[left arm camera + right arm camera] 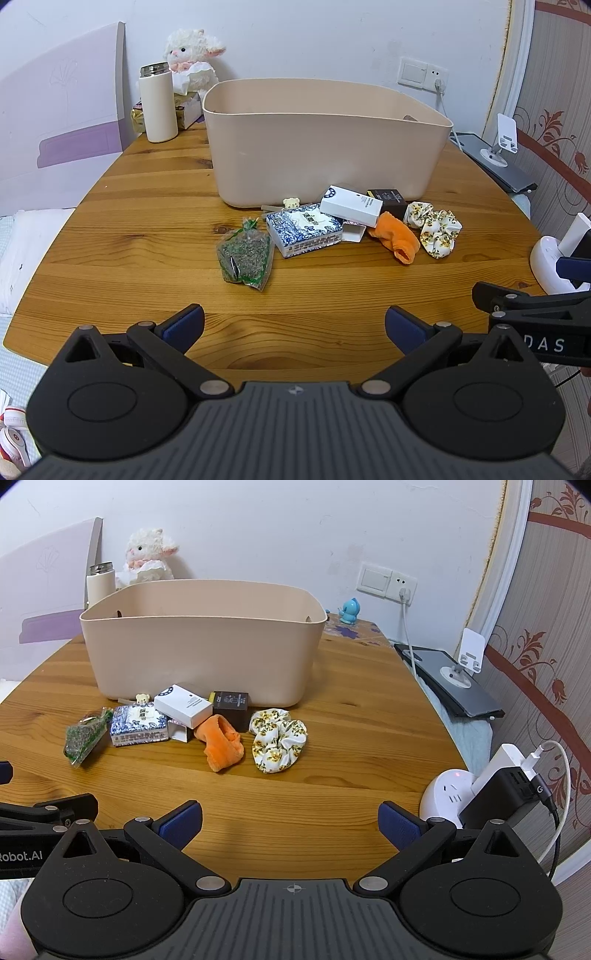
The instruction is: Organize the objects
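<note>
Near the front edge of the round wooden table, the left gripper and the right gripper hover with fingers spread wide and nothing between them. Beyond them the clutter lies in a row just before the beige plastic bin: green herb packet, blue-and-white tissue pack, white box, orange sock, floral scrunchie. Best, I judge, to take outer items first, each with the nearer gripper, pinching soft pieces at their bunched middle.

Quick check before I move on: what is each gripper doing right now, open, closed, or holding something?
Left gripper: open, holding nothing, above the bare table.
Right gripper: open, holding nothing, short of the clutter.
</note>
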Demonstrator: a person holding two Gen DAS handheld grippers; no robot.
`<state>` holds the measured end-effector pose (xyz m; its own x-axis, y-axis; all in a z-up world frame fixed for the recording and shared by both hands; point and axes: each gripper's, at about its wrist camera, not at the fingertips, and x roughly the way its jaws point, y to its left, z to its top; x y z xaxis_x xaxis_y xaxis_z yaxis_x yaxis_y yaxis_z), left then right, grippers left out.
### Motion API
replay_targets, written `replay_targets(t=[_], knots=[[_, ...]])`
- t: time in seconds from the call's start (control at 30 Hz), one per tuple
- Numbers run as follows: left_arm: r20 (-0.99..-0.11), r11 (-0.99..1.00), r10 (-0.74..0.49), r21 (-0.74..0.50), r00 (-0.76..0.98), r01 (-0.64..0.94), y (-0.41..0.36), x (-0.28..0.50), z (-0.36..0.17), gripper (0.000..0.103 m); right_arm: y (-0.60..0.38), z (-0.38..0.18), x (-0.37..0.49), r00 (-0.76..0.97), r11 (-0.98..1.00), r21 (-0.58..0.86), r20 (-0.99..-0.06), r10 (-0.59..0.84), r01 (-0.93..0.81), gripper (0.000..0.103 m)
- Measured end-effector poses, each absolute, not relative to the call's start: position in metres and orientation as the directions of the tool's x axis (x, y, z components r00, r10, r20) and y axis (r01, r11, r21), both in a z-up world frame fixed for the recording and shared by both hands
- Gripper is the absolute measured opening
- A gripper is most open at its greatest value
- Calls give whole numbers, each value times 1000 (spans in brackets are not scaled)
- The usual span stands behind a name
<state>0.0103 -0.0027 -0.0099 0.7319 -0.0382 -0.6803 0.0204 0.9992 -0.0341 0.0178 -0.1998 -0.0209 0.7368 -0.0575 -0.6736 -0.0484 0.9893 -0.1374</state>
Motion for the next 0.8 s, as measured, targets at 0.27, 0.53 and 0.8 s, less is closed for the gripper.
replay_targets(t=[0.27,0.53,0.8], knots=[[-683,999,-36,-31,730,21,-2,11,-12,103,-198,-24,22,730,989,-135,-682,-52,-55,103],[-695,999,-41,-30,718,28,-2,17,-16,103,-197,-28,29,718,989,-135,-695,-50,-63,103],[-707,999,-35,-28,706,23,-1,27,-19,103,-199,-33,38,707,988,-145,-704,-63,-57,103]])
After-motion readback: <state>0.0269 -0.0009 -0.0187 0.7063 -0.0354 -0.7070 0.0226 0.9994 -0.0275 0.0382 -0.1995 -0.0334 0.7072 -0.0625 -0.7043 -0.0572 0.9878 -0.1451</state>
